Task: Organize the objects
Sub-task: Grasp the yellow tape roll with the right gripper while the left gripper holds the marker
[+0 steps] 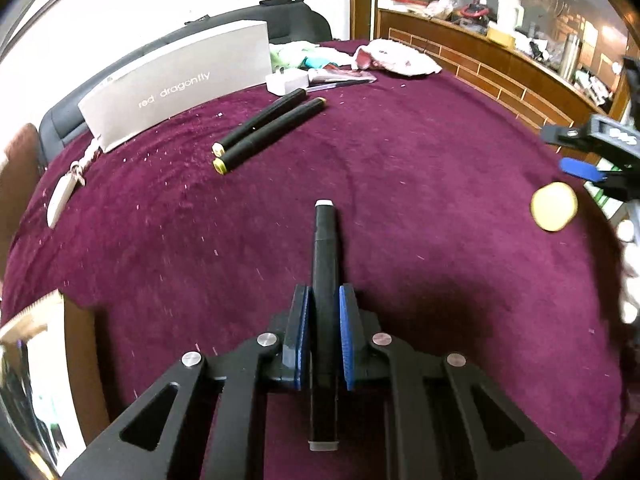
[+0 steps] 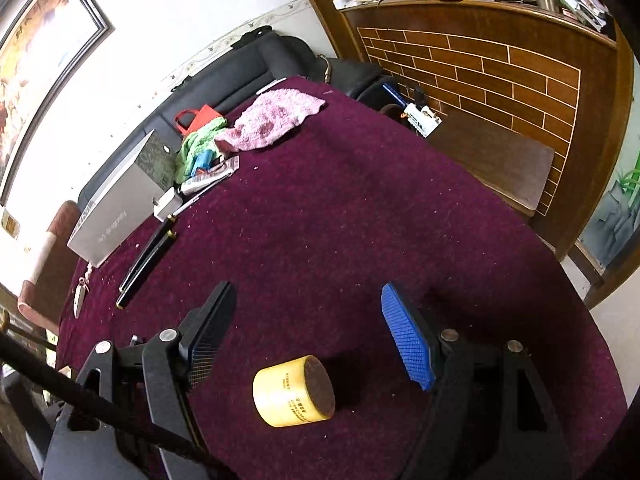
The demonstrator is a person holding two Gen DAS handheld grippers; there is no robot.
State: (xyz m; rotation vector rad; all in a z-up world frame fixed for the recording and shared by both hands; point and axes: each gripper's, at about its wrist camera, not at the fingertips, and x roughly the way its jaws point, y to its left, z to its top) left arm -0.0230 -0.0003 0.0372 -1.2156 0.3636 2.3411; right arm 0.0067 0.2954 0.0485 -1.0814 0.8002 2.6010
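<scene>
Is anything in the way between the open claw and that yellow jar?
No. The yellow jar lies on its side on the purple cloth, right between the right claw and its open fingers. Only bare cloth shows around it, and the pads aren't touching it.

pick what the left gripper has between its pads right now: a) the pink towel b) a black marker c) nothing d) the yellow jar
b: in the left wrist view the left gripper has its blue pads pressed on either side of a black marker that sticks out ahead of them, while the yellow jar lies on the purple cloth between the right gripper's open fingers, untouched.
</scene>
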